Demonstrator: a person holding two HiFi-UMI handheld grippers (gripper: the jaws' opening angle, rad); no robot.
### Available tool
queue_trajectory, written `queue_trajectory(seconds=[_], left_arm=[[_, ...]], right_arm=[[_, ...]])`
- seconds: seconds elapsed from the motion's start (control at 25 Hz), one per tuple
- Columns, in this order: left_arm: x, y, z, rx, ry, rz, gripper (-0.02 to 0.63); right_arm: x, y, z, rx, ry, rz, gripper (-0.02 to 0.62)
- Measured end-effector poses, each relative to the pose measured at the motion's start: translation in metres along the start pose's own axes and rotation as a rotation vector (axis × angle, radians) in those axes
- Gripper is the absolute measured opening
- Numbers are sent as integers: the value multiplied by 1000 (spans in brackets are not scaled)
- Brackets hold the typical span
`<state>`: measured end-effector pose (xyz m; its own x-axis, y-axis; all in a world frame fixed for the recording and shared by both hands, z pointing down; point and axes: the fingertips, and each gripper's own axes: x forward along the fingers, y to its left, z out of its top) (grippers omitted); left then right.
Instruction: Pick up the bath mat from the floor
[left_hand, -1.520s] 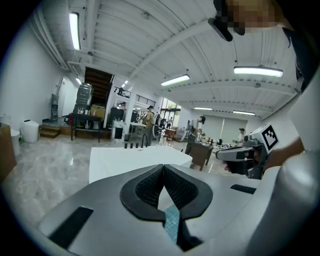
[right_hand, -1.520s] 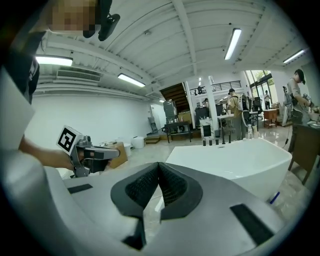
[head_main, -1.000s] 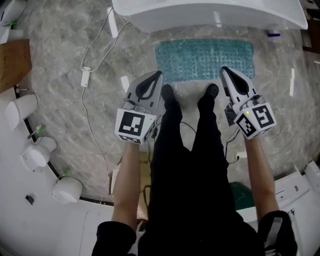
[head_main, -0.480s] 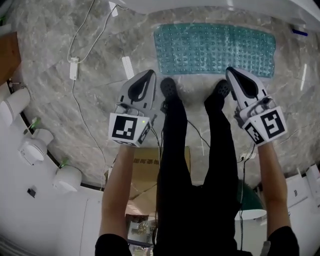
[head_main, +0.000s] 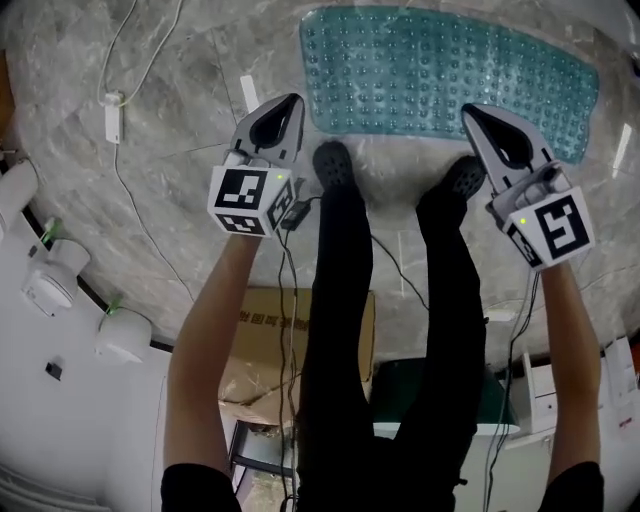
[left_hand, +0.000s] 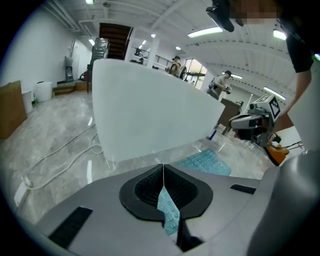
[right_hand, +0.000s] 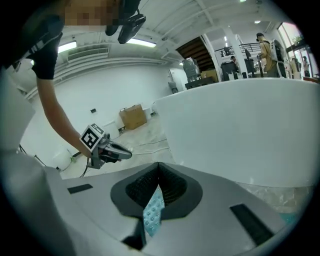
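head view, looking steeply down: shows the teal bath mat (head_main: 450, 80) lying flat on the grey marble floor (head_main: 180, 170), just ahead of two black shoes (head_main: 333, 163); places the left gripper (head_main: 288, 102) beside the mat's near left corner and the right gripper (head_main: 472, 112) in line with its near edge, both held up off the floor, neither lifting the mat; left gripper view: shows that gripper's jaws pressed together at the tips with nothing clamped, only a sliver of teal mat seen through the slot behind them; picks out beyond them a white bathtub (left_hand: 150, 110), with the mat on the floor at its foot; right gripper view: shows much the same, jaws closed tip to tip and empty, a teal wedge visible through the slot, the tub wall filling the right side; also takes in, from the head view, a white cable (head_main: 125, 90) trailing across the floor at left and a cardboard box (head_main: 262, 335) behind the legs
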<state>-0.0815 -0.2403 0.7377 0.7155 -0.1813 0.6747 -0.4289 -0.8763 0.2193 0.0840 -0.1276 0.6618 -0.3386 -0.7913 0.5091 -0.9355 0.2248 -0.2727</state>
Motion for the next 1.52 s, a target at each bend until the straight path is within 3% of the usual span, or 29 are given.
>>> queue_trajectory(seconds=[0.28,0.44,0.52,0.8,1.04,1.24,1.52], left_arm=[[97,57,-105,-48,109,84,14],[135,75,-156,-51,192,85,18],[149,80,-183,-54,246,81,86],[190,95,-252,-30,350,94,149],[221,111,-288,-150,381,112,294],[241,116,-298,-224,371,141,342],[252,114,-302,-244,358,215,382]], right_arm=[[63,-31,-83,48,6,3,14],[92,-38,-116,64,6,0,14],[103,-38,-131,73,16,7,14],[132,-40,-167,105,2,18,12],[149,-40,-192,122,-4,31,12],[155,-40,-204,122,-6,42,12],[153,-48,-212,156,-12,17,14]])
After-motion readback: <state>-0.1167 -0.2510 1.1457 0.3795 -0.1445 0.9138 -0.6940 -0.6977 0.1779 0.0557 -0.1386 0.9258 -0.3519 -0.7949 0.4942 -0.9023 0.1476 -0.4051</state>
